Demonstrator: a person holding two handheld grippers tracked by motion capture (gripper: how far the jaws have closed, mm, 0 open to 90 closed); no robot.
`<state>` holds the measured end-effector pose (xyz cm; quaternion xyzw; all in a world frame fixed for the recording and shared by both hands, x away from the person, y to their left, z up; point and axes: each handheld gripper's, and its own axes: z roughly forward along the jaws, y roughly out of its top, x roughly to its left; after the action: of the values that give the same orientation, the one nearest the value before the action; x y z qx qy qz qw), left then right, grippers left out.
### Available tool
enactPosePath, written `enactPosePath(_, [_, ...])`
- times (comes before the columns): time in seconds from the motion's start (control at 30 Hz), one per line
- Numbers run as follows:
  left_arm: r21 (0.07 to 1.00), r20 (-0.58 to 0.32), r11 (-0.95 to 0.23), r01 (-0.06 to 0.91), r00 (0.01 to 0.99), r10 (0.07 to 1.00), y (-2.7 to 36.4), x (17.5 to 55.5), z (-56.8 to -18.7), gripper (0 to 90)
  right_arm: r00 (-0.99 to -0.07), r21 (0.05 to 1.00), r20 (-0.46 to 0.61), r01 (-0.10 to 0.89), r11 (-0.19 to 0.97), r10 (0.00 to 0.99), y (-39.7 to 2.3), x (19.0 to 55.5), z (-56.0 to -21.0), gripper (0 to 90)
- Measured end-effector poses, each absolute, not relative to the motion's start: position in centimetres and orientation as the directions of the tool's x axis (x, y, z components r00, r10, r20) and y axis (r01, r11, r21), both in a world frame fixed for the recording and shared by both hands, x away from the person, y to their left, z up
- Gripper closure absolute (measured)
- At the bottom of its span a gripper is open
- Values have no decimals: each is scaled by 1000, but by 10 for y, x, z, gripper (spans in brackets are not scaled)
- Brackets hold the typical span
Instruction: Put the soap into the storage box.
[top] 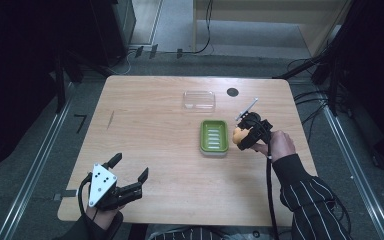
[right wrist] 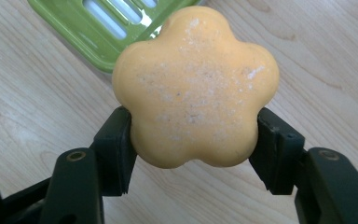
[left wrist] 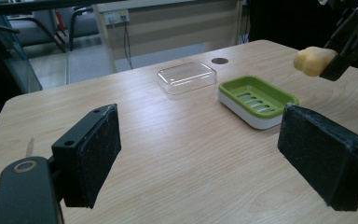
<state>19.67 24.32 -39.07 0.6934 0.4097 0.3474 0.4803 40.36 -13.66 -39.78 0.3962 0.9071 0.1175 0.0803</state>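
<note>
Nearest, the left gripper (top: pixel 130 172) rests with jaws spread wide and nothing between them. Farther out, the right gripper (top: pixel 241 136) clamps the flower-shaped yellow soap (right wrist: pixel 195 86) (held above the table), just beside the green soap dish (top: pixel 214 136). I'd centre it over the slots before lowering. Beyond lies the clear lid (top: pixel 199 100).

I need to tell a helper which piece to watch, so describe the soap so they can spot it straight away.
Look at the wooden table, then its right side, just right of the green soap dish. There the right gripper holds the soap above the tabletop. It is the one pale orange, flower-shaped lump; the clear lid nearby is see-through.
</note>
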Motion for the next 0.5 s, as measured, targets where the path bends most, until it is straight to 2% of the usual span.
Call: enactPosePath(0.5, [951, 87, -201, 235, 422, 902, 243, 196, -391, 137, -693, 295, -60, 676, 676, 719, -121, 413, -392, 397])
